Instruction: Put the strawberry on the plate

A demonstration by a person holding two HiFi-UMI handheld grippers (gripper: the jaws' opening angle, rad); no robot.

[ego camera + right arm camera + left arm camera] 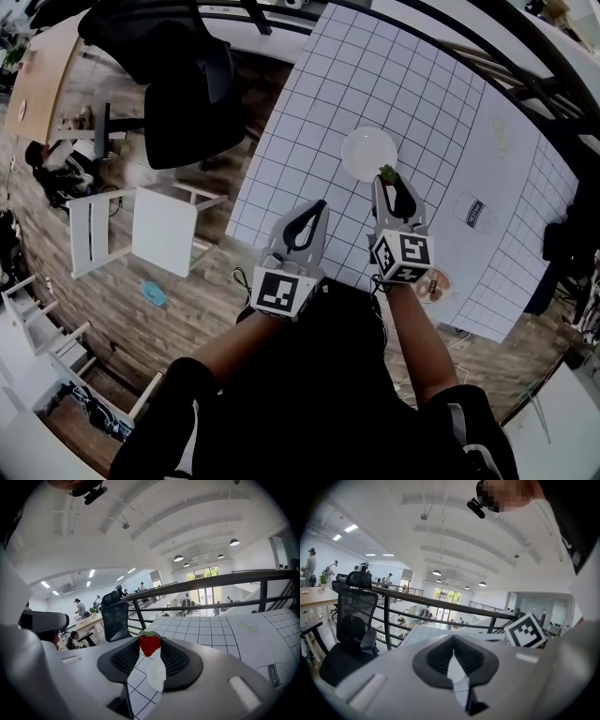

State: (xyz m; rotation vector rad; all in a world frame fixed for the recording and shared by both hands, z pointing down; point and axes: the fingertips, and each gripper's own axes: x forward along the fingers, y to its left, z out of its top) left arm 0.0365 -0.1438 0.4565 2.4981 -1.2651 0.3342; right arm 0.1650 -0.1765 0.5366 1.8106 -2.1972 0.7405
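Observation:
The red strawberry (149,644) with its green top sits pinched between the dark pads of my right gripper (150,641), which is shut on it. From the head view this gripper (387,180) hangs just at the near rim of the round white plate (367,153), with the strawberry (386,173) at its tips. Below the berry, the plate (156,672) shows as a white oval through the gap between the jaws. My left gripper (321,204) hovers to the left over the gridded mat, its tips together and nothing held; its own view shows the pads (436,660) meeting at the tip.
The white gridded mat (431,112) covers the table. A printed label (476,211) lies right of the plate, and a small round object (433,284) sits near the front edge. A black office chair (187,94) and a white stool (164,230) stand on the wooden floor to the left.

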